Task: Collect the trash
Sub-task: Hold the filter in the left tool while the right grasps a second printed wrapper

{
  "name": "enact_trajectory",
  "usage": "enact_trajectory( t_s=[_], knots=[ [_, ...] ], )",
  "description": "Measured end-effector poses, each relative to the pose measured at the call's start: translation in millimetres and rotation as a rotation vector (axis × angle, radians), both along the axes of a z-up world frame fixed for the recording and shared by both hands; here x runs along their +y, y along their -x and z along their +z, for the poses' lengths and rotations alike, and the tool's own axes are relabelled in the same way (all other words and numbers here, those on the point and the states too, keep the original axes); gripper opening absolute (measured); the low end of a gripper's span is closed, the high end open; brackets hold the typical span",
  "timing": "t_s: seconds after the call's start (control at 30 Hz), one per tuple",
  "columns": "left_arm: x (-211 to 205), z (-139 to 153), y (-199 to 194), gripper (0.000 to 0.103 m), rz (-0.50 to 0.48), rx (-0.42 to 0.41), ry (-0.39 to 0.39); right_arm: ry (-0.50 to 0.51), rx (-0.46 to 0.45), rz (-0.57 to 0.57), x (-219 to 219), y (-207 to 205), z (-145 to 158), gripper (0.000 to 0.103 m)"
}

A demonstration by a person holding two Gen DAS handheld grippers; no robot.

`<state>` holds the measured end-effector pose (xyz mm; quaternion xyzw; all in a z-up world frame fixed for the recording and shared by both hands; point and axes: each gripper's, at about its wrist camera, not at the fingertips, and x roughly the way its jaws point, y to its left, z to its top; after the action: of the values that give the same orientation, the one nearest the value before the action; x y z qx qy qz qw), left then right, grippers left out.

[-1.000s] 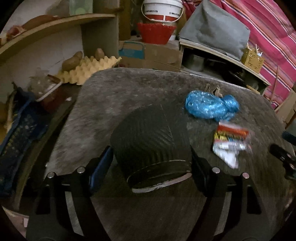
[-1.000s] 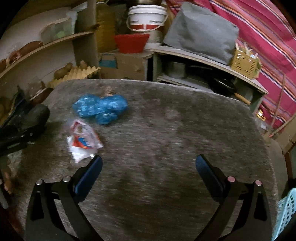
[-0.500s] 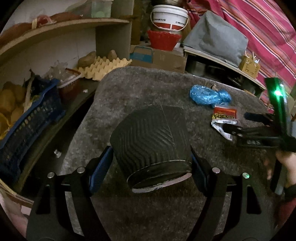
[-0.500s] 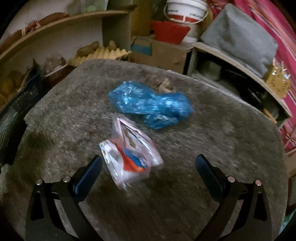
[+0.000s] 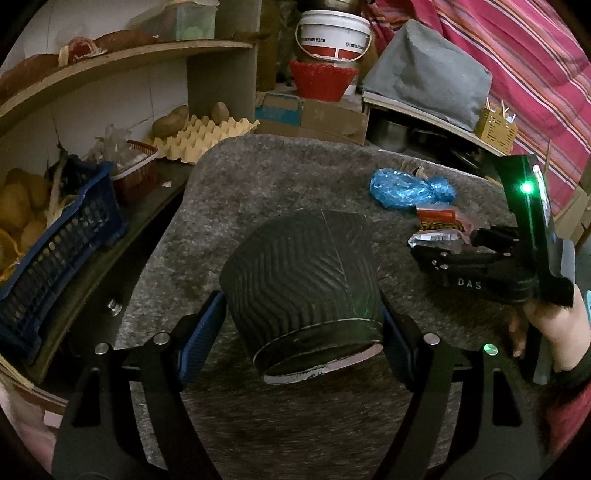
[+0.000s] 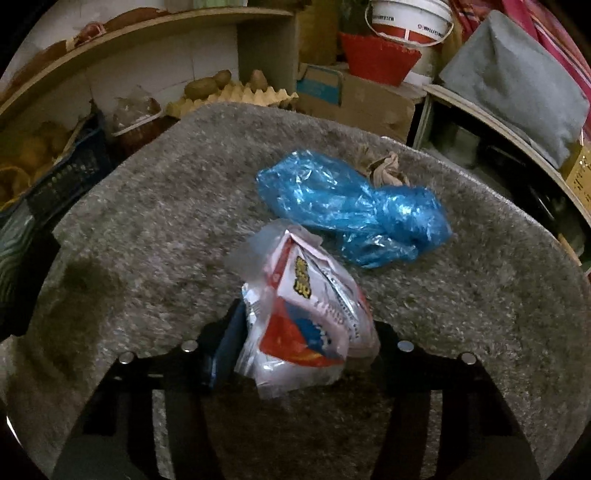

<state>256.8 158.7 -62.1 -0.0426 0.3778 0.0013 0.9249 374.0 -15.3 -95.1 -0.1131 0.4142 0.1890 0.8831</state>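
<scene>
Cluttered storage shelving — potatoes, an egg tray (image 5: 201, 138), a white bucket (image 5: 334, 31) — surrounds a grey felt-covered bench (image 6: 147, 206). Left claw (image 5: 299, 328): closed on a black ribbed bin (image 5: 301, 273), held by its sides near the bench's near edge, with its mouth facing away from the camera. Right claw (image 6: 299, 332): jaws drawn in on a crinkled snack wrapper (image 6: 306, 310) near the middle of the bench. A blue plastic bag (image 6: 351, 214) lies just beyond the wrapper toward the far edge, with a small brown paper scrap (image 6: 386, 170) touching it at the far side.

Handling, as judged: the wrapper is light, thin and slick film that crumples rather than resists — a pinch across its bunched middle should hold better than one at a loose corner. The bag looks equally soft and would compress to nothing.

Views compared: the right wrist view shows the wrapper between the fingers; the left wrist view alone shows the bin, and the right tool from the side with its green lamp lit.
</scene>
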Motion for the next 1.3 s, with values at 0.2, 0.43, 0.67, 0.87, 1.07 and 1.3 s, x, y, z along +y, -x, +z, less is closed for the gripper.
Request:
enact_trajectory(
  t_s=[0.2,0.43,0.67,0.87,1.07,1.3],
  knots=[
    [-25,9,0,0.077,-0.017,-0.015,-0.028,-0.046,-0.018,-0.083,-55,20,18,0.057],
    [-96,29,7,0.077,-0.106,-0.063,-0.045,-0.074,-0.049,-0.235,-151,65,41,0.056],
    [-192,45,23,0.077,-0.252,-0.123,-0.060,-0.065,-0.098,-0.380,-255,126,61,0.031],
    [-256,39,32,0.077,-0.333,-0.104,-0.003,-0.081,-0.067,-0.452,-319,151,51,0.018],
    [-266,33,40,0.077,-0.334,-0.093,-0.016,-0.106,-0.035,-0.520,-353,162,33,0.020],
    [-253,30,39,0.077,-0.300,-0.090,-0.037,-0.119,-0.069,-0.495,-336,167,30,0.073]
  ],
)
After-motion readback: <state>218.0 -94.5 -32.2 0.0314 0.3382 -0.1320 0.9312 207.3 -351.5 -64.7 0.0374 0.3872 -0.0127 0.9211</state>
